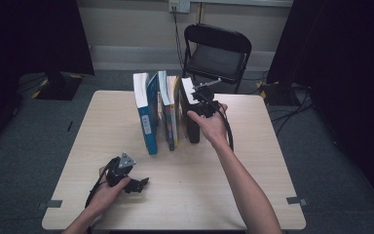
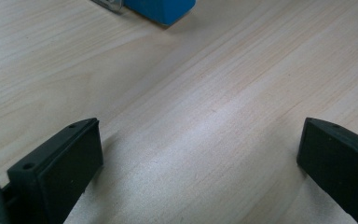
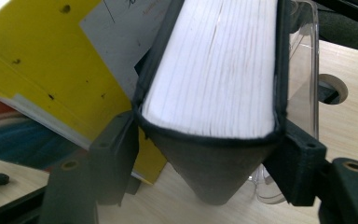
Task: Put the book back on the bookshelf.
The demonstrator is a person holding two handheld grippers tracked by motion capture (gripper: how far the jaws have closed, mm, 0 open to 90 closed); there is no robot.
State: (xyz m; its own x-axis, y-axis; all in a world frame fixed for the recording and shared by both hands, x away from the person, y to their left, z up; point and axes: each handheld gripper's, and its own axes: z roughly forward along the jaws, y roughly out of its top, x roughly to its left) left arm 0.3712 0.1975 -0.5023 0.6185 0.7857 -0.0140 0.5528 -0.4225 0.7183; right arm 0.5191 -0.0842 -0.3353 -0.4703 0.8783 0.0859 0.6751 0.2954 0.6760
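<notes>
Right arm is reaching forward across the tabletop point(image 1: 253, 195), forearm stretched out long from the bottom edge, hand point(image 1: 212, 127) wrapping the body of the right hand-held gripper point(image 1: 200, 97) at the row of upright books. Wrist is sitting roughly level, gripper pointing away from the person toward the top part of the black book point(image 1: 191, 114), the rightmost one in the row.

In the right gripper view the black book point(image 3: 214, 65) is sitting between the two jaws, white page edge facing the camera, cover edges lying right at both jaw faces. Jaws are standing wide; left jaw looks to be touching the cover, right jaw is just beside it, and whether they are pressing can't be told. A yellow book point(image 3: 42, 65) is leaning just beside the black one, and a clear plastic bookend point(image 3: 303, 70) is standing on its other side.

Left arm is resting low at the near left corner of the tabletop, hand point(image 1: 108, 192) curled around the left hand-held gripper point(image 1: 139, 184), which is pointing right and lying close to the surface. In the left gripper view its jaws are standing far apart with bare wood between them, a blue book point(image 2: 161, 9) corner showing farther off.

The blue book point(image 1: 146, 117) is standing at the left end of the row, well apart from the left hand.
</notes>
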